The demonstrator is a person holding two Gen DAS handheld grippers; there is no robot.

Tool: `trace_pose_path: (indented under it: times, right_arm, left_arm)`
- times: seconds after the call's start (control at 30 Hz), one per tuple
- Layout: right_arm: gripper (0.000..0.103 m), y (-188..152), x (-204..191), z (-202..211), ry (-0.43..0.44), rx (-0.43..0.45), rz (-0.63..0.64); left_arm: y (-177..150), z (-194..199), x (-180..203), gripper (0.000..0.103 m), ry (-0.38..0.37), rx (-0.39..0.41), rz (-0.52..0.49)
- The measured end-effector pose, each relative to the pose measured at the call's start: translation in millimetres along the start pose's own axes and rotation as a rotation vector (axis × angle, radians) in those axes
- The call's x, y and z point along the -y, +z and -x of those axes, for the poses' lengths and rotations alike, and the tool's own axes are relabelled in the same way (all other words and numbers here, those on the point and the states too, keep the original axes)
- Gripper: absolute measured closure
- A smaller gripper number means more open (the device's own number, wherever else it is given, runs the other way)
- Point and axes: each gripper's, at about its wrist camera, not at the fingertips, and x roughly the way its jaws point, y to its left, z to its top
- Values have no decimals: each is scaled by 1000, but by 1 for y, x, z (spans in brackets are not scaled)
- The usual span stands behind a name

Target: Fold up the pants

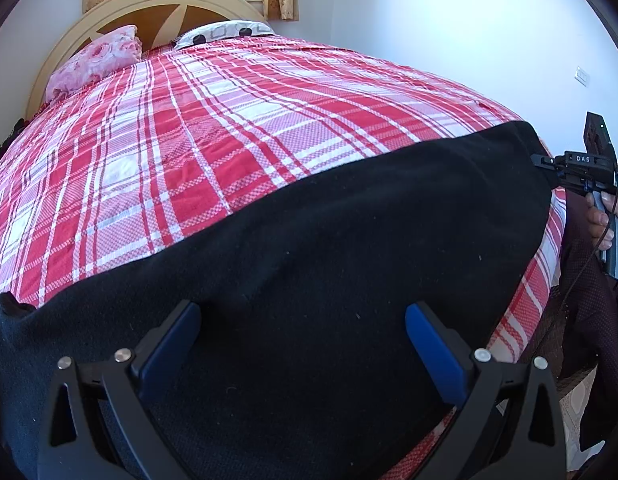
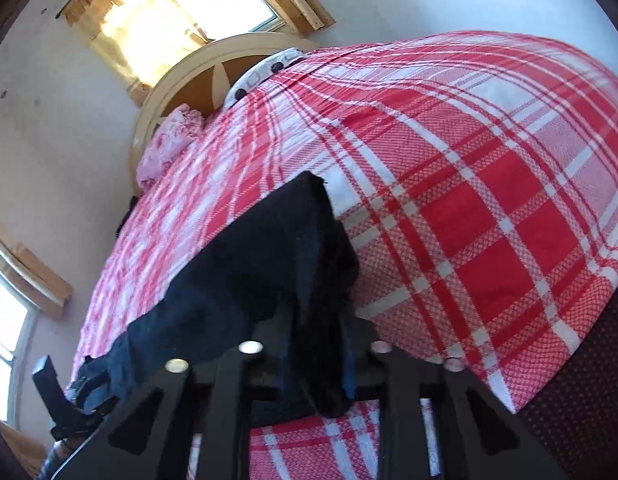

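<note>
Black pants (image 1: pixel 329 264) lie stretched across the near edge of a bed with a red and white plaid cover (image 1: pixel 197 128). My left gripper (image 1: pixel 303 344) is open, its blue pads (image 1: pixel 173 344) spread just above the cloth at one end. My right gripper (image 1: pixel 543 164) is shut on the far right corner of the pants. In the right wrist view the pants (image 2: pixel 245 280) run away from the shut gripper (image 2: pixel 321 376), bunched between its fingers, toward the left gripper (image 2: pixel 85 392) at lower left.
A pink pillow (image 1: pixel 97 62) and a dotted white pillow (image 1: pixel 225 34) lie by the cream headboard (image 1: pixel 121 4). A window with yellow curtains (image 2: pixel 149 28) is behind it. A white wall (image 1: pixel 469 32) is to the right. The bed edge drops to the floor (image 1: pixel 577 400).
</note>
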Motion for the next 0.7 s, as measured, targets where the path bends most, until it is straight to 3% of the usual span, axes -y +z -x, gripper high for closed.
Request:
trace_pose_path:
  times: [0.47, 0.7]
  right_arm:
    - [91, -3, 8, 7, 6, 37, -61]
    - [92, -7, -24, 37, -2, 109, 1]
  left_arm:
    - [0, 0, -1, 0, -4, 3, -1]
    - [2, 2, -4, 0, -16, 1, 16]
